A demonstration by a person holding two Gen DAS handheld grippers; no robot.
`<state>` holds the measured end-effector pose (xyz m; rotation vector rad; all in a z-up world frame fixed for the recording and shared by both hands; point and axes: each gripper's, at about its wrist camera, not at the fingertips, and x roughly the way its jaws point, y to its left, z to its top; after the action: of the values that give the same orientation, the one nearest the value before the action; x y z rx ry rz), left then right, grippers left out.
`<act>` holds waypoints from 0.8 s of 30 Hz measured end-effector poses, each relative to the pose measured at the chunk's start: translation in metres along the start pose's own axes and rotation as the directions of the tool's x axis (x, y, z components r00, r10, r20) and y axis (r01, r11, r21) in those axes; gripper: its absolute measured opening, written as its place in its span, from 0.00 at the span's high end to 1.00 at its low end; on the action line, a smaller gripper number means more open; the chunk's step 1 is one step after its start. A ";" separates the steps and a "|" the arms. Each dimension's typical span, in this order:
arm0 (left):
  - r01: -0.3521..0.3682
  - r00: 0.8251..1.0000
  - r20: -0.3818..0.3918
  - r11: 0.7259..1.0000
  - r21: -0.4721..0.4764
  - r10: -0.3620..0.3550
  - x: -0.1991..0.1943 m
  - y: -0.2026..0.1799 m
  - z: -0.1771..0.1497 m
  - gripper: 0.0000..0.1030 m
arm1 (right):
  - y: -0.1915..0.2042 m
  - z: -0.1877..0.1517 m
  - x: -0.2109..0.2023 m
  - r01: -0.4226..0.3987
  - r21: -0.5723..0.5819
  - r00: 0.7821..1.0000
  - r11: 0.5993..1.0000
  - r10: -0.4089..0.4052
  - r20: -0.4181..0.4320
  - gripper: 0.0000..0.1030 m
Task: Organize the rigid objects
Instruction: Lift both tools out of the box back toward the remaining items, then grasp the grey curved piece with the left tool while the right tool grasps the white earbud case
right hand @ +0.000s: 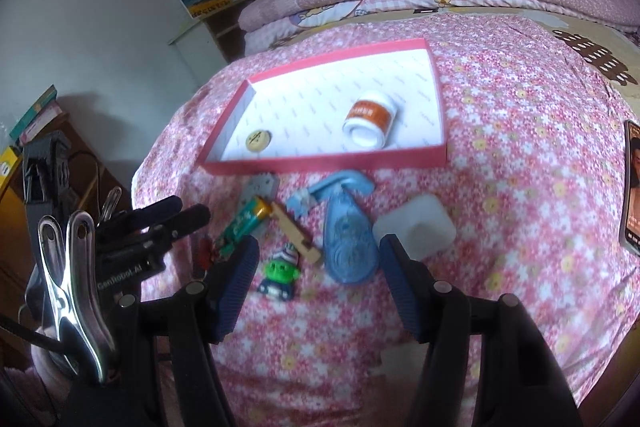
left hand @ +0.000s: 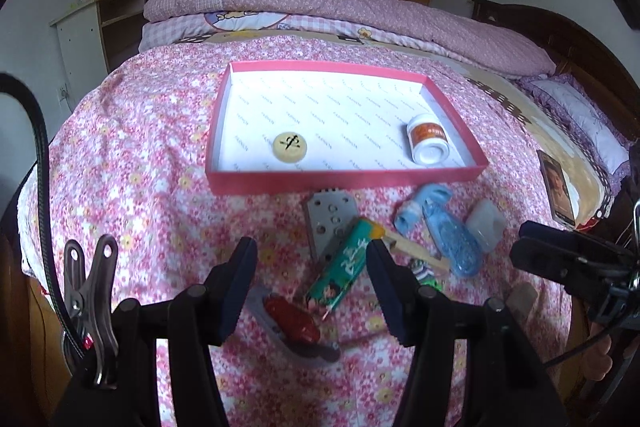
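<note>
Both your grippers hang released over the bed: the left gripper [left hand: 312, 259] above the green tube [left hand: 343, 265], the right gripper [right hand: 318, 259] near the blue dispenser [right hand: 350, 247]. Two items, a white bottle [right hand: 370, 125] and a round token [right hand: 258, 140], lie well apart in the pink tray [right hand: 320, 163].

Small toy figure [left hand: 425, 273], lower centre of left wrist view: mostly hidden behind gripper finger and wooden piece [left hand: 416, 249]. Photo card [right hand: 632, 187] cut off by right edge of right wrist view. Disc [right hand: 258, 140] marking too small to read.
</note>
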<state>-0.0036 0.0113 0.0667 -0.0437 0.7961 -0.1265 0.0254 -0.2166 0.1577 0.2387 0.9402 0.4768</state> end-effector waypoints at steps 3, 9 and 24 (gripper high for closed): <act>-0.002 1.000 -0.001 1.000 -0.008 0.002 -0.003 0.002 -0.005 0.42 | 0.001 -0.008 0.000 0.023 -0.021 1.000 1.000 -0.023 -0.007 0.38; 0.016 1.000 -0.022 0.999 -0.046 -0.017 -0.005 0.012 -0.014 0.42 | -0.004 -0.020 0.000 0.055 -0.024 0.998 0.998 -0.056 -0.026 0.38; 0.030 0.999 -0.031 0.998 0.052 -0.028 -0.009 0.006 -0.048 0.42 | -0.010 -0.031 0.002 0.056 -0.013 0.998 0.998 -0.056 -0.036 0.38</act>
<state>-0.0440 0.0185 0.0390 -0.0034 0.8225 -0.1757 0.0039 -0.2247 0.1342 0.1932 0.9772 0.4363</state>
